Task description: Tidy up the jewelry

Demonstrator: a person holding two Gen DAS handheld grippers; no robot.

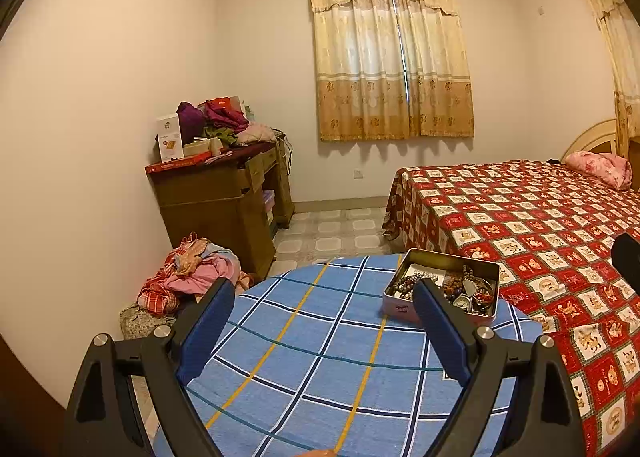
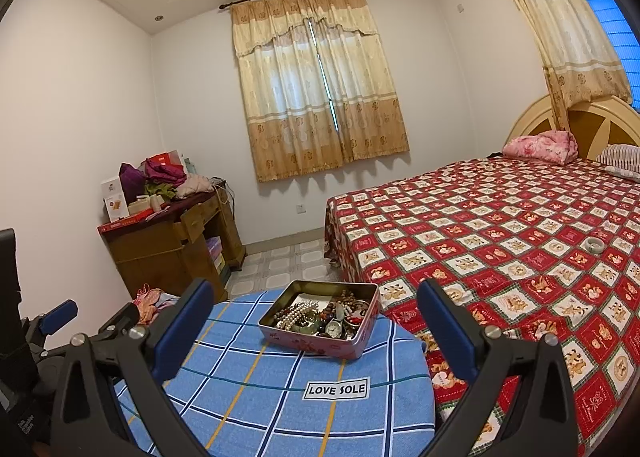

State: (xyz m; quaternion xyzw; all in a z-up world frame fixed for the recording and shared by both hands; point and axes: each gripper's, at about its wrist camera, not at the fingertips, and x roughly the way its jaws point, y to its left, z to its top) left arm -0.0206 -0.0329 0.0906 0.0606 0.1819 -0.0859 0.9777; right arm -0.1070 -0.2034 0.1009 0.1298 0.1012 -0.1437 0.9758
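Left gripper (image 1: 324,313): we hold it wide open over the table, with nothing in it.
Right gripper (image 2: 314,311): ours too, wide open and empty.
Table (image 2: 256,397): round, with a blue checked cloth.
Tin (image 2: 320,343): pink, no lid, near the table's far edge.
Jewelry (image 2: 320,317): we see beads, bangles and a watch piled in the tin.
Bangle (image 2: 593,245): alone on the bed.
Bed (image 2: 500,241): just right of the table, red blanket.
Desk (image 1: 224,197): far left, with clothes on top.
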